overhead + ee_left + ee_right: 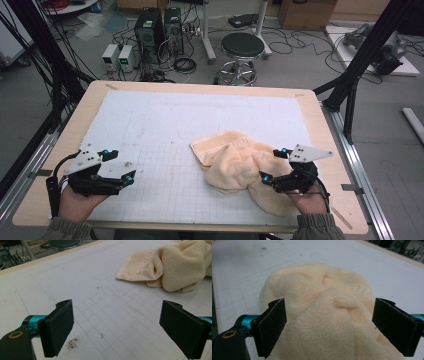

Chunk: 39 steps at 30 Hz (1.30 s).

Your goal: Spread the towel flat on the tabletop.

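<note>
Item 1: cream towel (239, 165), crumpled in a heap on the white gridded mat (165, 125). Its long axis ran from a flatter hemmed corner, pointing away from me toward my left, down to a bulkier fold near the table's near edge, just ahead of my right gripper (274, 165).

Item 2: my right gripper, jaws spread wide and gripping nothing. In the right gripper view the towel (324, 315) bulged up between the 2 pads (272, 326); whether they touched the cloth I could not tell.

Item 3: my left gripper (120, 166), jaws likewise wide apart and empty, over bare mat (75, 285). The towel (175, 267) lay well apart from it, ahead and to its right.
</note>
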Tool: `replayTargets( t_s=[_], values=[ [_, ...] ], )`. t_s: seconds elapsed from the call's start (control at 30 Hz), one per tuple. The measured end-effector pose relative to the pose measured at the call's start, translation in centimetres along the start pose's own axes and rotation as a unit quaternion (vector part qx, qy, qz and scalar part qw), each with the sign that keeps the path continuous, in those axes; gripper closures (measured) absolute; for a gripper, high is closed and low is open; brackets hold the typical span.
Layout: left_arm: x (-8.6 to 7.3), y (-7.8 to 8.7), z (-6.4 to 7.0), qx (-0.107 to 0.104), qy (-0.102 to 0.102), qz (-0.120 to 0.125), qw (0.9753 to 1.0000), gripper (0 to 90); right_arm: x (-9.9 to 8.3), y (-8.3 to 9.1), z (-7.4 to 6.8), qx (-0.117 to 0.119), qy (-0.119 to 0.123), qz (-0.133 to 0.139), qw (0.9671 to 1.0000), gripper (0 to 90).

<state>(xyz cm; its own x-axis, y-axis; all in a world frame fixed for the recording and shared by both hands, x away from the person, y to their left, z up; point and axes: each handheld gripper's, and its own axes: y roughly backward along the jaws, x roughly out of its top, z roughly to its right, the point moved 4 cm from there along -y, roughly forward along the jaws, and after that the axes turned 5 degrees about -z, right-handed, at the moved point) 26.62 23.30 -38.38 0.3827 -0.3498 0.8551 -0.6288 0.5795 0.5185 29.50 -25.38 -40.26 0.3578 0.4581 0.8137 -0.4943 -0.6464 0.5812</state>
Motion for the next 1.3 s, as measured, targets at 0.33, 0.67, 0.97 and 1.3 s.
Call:
replayTargets(
  t_s=[0.33, 0.67, 0.97, 1.3],
  values=[
    [-0.2, -0.3, 0.1, -0.005, 0.0, -0.005, 1.0, 12.8, -1.1, -3.0, -0.8, 0.034, 0.025, -0.066, 0.9969, 39.3],
    [-0.3, -0.6, 0.2, -0.008, -0.001, -0.009, 0.9999, 12.9, -1.3, -3.6, -1.2, 0.061, 0.021, -0.066, 0.9957, 71.2],
    [-0.1, -0.8, 0.5, -0.011, -0.001, -0.006, 0.9999, 12.9, 1.0, -3.3, -2.1, 0.077, 0.029, -0.036, 0.9959, 72.8],
    [0.7, -2.1, 1.6, -0.032, -0.011, -0.004, 0.9994, 12.9, 2.9, -4.0, -3.9, 0.097, 0.052, -0.033, 0.9933, 73.0]
  ],
)
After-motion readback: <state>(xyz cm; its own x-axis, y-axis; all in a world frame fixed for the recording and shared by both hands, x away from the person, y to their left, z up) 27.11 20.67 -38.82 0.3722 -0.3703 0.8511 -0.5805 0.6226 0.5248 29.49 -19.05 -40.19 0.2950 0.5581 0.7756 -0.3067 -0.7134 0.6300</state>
